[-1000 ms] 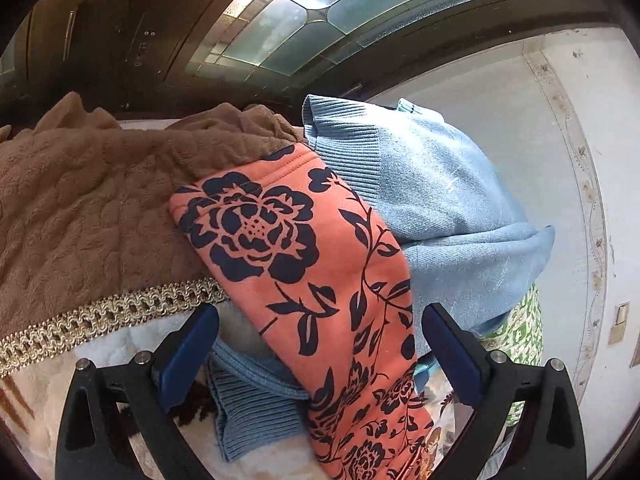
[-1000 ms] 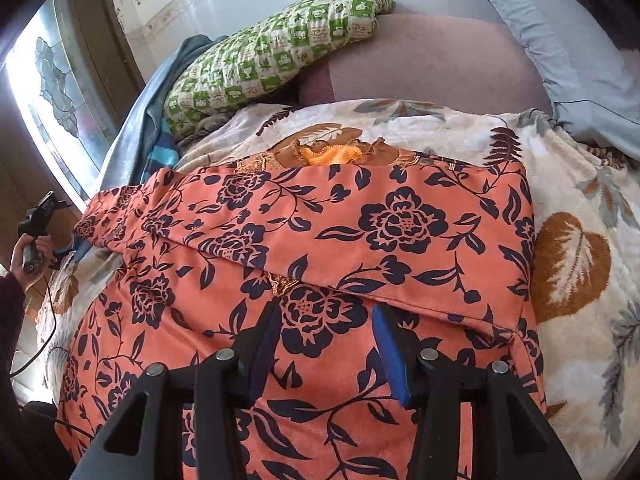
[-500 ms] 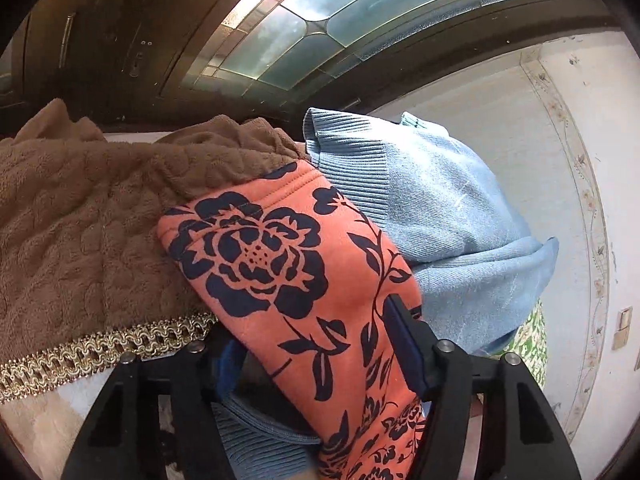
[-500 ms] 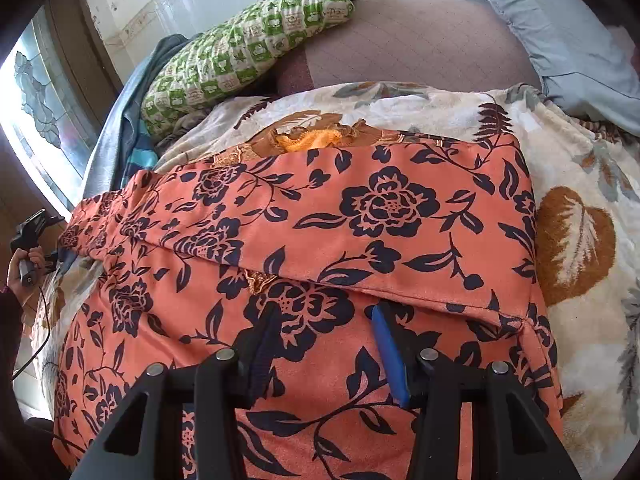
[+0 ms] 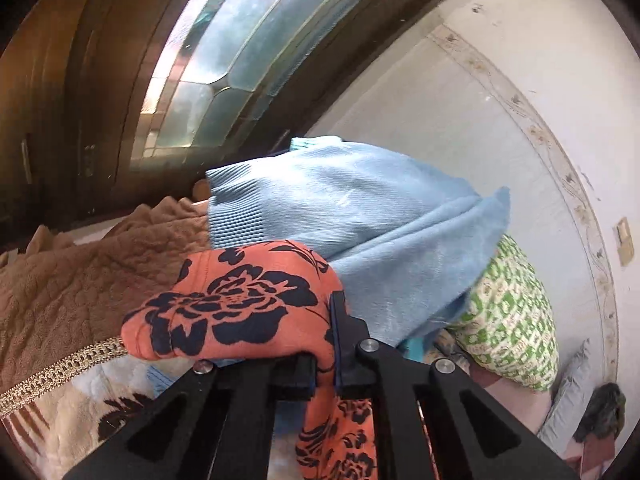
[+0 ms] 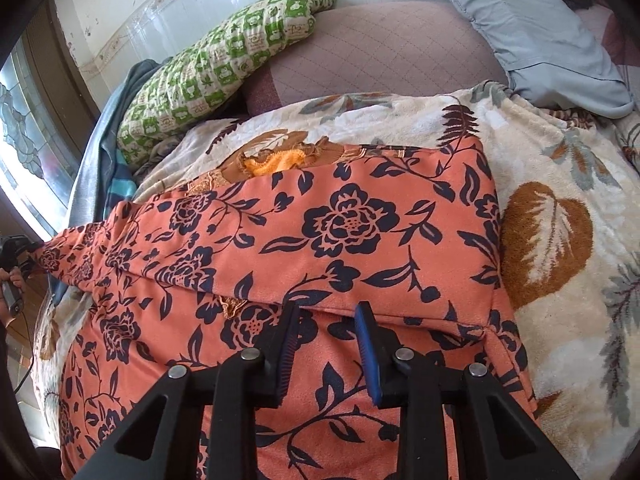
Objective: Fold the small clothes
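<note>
Both tongs sit on the same orange floral garment (image 6: 360, 240). L gripper (image 5: 326, 354): jaws have just been closing and are now clamped tight on the garment's end (image 5: 240, 304), fabric bunched over the L finger and hanging down at 6 o'clock between the arms. A sec ago that end lay flat on the pile w/ the jaws wide around it; now it's lifted clear, so the grab looks done and the fold-over can prob. start. R gripper (image 6: 324, 344): jaws have just been closing too but a gap shows, tips straddling the fold edge at 12 o'clock, pads not pressing cloth, nothing held yet.

Rest of garment lies spread across a cream leaf-print blanket (image 6: 560, 184) on a bed. From L view: blue knit sweater (image 5: 360, 216) at 1 o'clock, brown quilted throw (image 5: 72, 276) at 9. Green check pillow (image 6: 224, 60) at 11 in R view, grey pillow (image 6: 532, 24) at 1, leaded-glass window (image 5: 224, 40) and white wall beyond.
</note>
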`<state>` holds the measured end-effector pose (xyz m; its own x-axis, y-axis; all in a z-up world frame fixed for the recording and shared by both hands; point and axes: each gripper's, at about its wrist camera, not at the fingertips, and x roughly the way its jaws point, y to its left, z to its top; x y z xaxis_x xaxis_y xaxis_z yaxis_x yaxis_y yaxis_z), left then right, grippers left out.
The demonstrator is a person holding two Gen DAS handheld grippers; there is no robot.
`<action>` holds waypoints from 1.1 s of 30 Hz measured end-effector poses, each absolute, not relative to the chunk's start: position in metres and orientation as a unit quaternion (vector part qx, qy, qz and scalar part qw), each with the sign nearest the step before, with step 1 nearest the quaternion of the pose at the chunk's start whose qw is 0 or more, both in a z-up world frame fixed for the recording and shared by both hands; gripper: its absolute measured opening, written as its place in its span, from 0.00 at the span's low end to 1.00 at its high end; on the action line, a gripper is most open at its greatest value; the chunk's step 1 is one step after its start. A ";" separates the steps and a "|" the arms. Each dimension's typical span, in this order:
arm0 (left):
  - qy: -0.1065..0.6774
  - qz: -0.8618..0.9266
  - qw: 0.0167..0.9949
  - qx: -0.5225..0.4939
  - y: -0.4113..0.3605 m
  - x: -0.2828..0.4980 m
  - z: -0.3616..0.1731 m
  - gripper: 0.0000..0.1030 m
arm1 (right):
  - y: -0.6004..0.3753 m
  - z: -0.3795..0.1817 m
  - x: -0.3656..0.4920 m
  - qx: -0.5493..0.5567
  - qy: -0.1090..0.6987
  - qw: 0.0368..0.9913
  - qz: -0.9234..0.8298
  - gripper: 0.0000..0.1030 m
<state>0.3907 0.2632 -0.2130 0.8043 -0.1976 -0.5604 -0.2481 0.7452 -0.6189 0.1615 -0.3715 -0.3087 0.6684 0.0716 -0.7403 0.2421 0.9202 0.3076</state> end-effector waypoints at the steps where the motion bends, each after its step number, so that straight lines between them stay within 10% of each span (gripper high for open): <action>1: 0.308 -0.003 0.888 -0.343 0.250 0.389 -0.198 0.05 | -0.377 -0.306 0.160 0.203 0.399 0.893 -0.050 0.30; 13: 0.277 -0.229 0.912 -0.195 -0.010 0.333 -0.080 0.05 | -0.474 -0.297 0.110 0.304 0.353 0.876 -0.121 0.30; 23: 0.362 -0.310 0.876 -0.077 -0.249 0.261 -0.175 0.05 | -0.546 -0.294 0.065 0.385 0.308 0.856 -0.154 0.30; 29: 0.473 -0.270 0.827 0.139 -0.346 0.235 -0.303 0.38 | -0.567 -0.297 0.056 0.413 0.301 0.844 -0.162 0.30; 33: 0.448 -0.318 0.825 0.135 -0.341 0.216 -0.284 0.53 | -0.570 -0.298 0.056 0.421 0.298 0.842 -0.157 0.30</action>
<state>0.2163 -0.3412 -0.2839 0.3970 -0.4028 -0.8247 0.6454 0.7614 -0.0612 0.0561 -0.5701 -0.2984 0.7730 -0.0133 -0.6343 0.5157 0.5956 0.6159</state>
